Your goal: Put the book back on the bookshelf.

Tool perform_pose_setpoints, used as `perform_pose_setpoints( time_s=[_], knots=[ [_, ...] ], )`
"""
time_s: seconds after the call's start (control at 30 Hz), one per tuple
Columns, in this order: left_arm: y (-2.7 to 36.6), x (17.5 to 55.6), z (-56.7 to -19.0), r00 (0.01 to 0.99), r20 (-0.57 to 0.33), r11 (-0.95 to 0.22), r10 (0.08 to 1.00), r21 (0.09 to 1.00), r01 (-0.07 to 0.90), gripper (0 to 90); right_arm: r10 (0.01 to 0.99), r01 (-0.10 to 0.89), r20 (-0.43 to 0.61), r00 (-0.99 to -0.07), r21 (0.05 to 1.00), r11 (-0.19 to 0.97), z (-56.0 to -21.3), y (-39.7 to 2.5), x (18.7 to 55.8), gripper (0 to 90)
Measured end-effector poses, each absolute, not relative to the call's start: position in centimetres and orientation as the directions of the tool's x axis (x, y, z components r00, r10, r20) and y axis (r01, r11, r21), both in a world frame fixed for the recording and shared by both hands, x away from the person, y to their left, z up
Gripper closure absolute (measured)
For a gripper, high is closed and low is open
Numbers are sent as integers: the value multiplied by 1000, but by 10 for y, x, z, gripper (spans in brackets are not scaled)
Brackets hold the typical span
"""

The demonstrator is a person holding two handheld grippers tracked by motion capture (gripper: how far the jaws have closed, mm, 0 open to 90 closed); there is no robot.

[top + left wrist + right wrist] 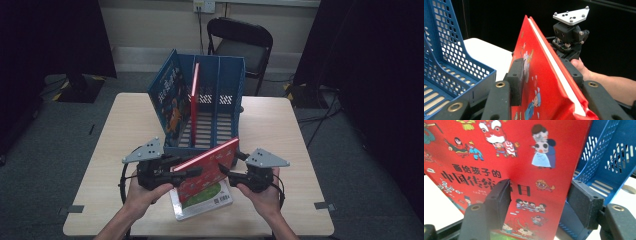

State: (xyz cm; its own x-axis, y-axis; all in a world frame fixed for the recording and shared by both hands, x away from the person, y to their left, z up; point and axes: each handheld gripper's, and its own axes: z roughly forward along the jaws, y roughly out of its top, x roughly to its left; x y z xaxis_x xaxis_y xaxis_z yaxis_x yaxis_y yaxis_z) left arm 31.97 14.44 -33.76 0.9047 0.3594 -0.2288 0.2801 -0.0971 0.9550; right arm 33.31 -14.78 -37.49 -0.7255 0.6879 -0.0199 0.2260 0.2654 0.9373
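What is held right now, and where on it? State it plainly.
The red book is held by both grippers. The left gripper clamps one edge, a jaw on each cover. The right gripper straddles the opposite edge; whether it is clamped cannot be told.

The held book [207,167] has a bright red cover printed with small cartoon figures, a white-faced lion-dance head and black Chinese characters, with white page edges. The book lying beneath it [200,202] shows green and white. The file rack [227,82] is blue, its walls pierced with a grid of small holes; a red book [194,97] and a blue illustrated one [167,97] stand in it. Both tongs [195,171] [223,172] are black with grey top plates. The worktop [125,125] is pale wood.
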Motion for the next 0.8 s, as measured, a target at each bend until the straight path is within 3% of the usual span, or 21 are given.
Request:
perform_pose_setpoints(
  time_s=[0.8],
  knots=[
    [157, 327, -332, 902, -290, -34, 321, 948, 317, 410, 668, 218, -17, -744, 939, 267, -375, -145, 337, 283]
  ],
)
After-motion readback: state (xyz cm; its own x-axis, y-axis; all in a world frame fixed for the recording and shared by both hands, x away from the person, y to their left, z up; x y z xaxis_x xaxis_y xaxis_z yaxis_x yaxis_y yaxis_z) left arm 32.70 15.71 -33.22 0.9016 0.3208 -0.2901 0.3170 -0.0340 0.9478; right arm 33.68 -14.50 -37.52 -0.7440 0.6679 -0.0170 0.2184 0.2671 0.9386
